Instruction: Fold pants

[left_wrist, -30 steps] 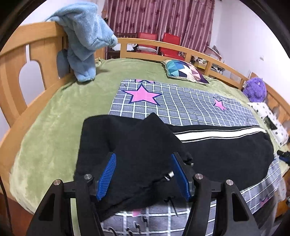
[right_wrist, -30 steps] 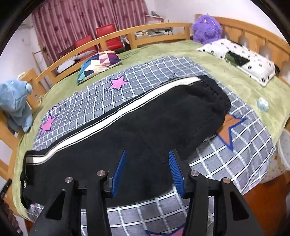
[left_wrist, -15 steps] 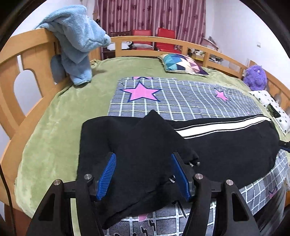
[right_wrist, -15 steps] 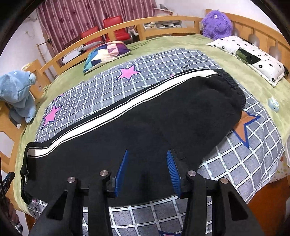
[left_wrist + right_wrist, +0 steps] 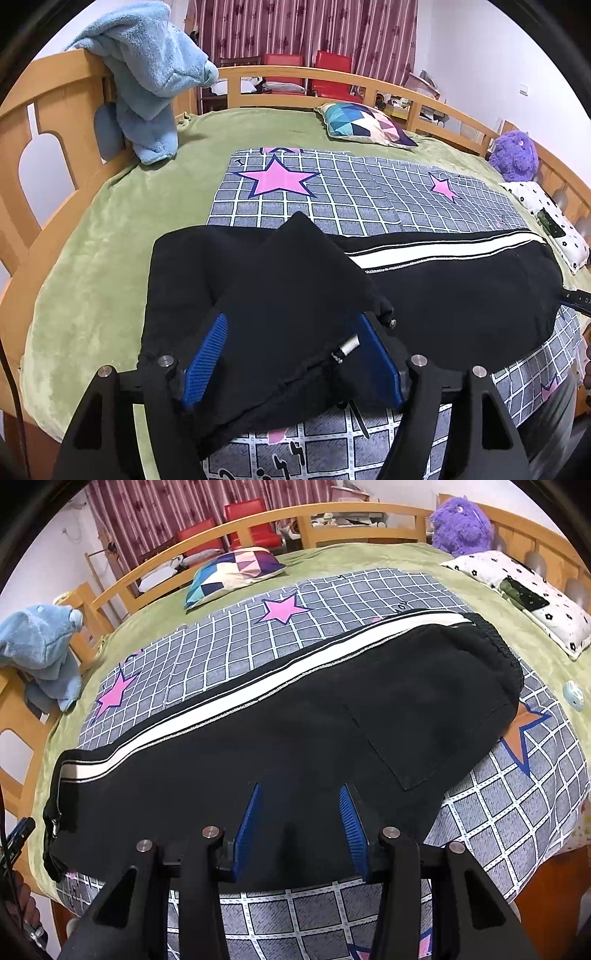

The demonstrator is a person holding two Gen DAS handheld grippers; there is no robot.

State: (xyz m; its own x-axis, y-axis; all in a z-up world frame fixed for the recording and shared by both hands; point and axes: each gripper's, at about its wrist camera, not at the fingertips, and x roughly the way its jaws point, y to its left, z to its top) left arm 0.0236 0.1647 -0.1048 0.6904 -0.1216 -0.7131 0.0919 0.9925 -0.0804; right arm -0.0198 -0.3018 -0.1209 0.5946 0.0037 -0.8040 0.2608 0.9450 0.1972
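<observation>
Black pants [image 5: 295,731] with a white side stripe [image 5: 236,698] lie lengthwise across the grey checked sheet [image 5: 332,602] on the bed. In the left wrist view the pants [image 5: 461,291] have their cuff end folded up into a peak [image 5: 299,236]. My left gripper [image 5: 291,332] is open, its blue pads on either side of that folded cuff end, near a zipper pull [image 5: 347,347]. My right gripper [image 5: 299,805] is open over the near edge of the pants at mid-leg, left of the back pocket [image 5: 417,738].
A green blanket [image 5: 110,229] covers the bed inside a wooden rail [image 5: 48,122]. A blue plush [image 5: 147,74] hangs on the rail. A patterned cushion [image 5: 236,568], purple plush [image 5: 461,524] and white pillow [image 5: 535,598] lie at the far side.
Both grippers have risen and drawn back slightly, giving a wider view of the bed. The pants and both open jaws look the same.
</observation>
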